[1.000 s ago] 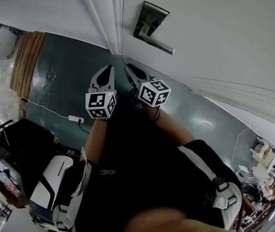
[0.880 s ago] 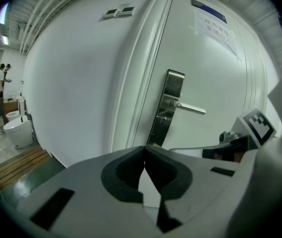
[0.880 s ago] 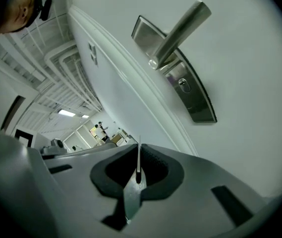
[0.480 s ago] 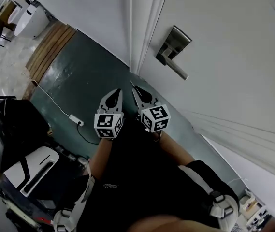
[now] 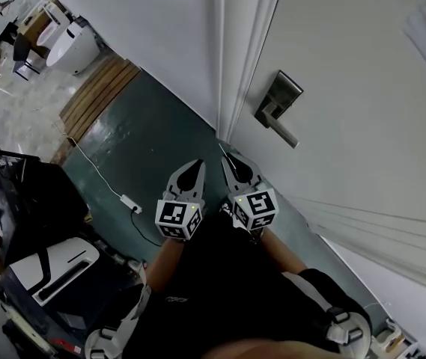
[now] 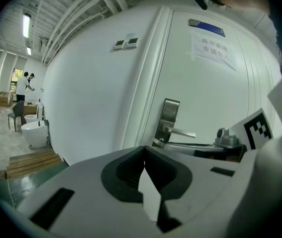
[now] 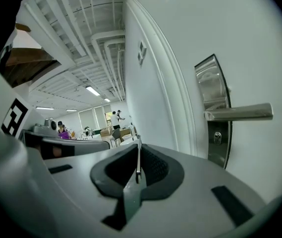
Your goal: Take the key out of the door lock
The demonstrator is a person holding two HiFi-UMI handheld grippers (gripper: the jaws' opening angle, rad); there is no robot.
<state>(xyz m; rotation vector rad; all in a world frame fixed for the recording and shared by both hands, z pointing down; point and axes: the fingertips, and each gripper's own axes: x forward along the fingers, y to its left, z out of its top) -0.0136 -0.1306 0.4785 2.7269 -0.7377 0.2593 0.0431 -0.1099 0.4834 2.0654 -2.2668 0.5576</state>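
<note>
Here, key (image 7: 138,160) inside right claw (image 7: 139,148).

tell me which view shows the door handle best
Right gripper view: the door handle is large and side-on, with the keyhole below it. Left gripper view shows it small; head view, small, from above.

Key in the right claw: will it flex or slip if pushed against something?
The key looks like thin flat metal, so it is probably stiff and light. The right claw pinches only its narrow faces, so a sideways push might pivot it or let it slip.
</note>
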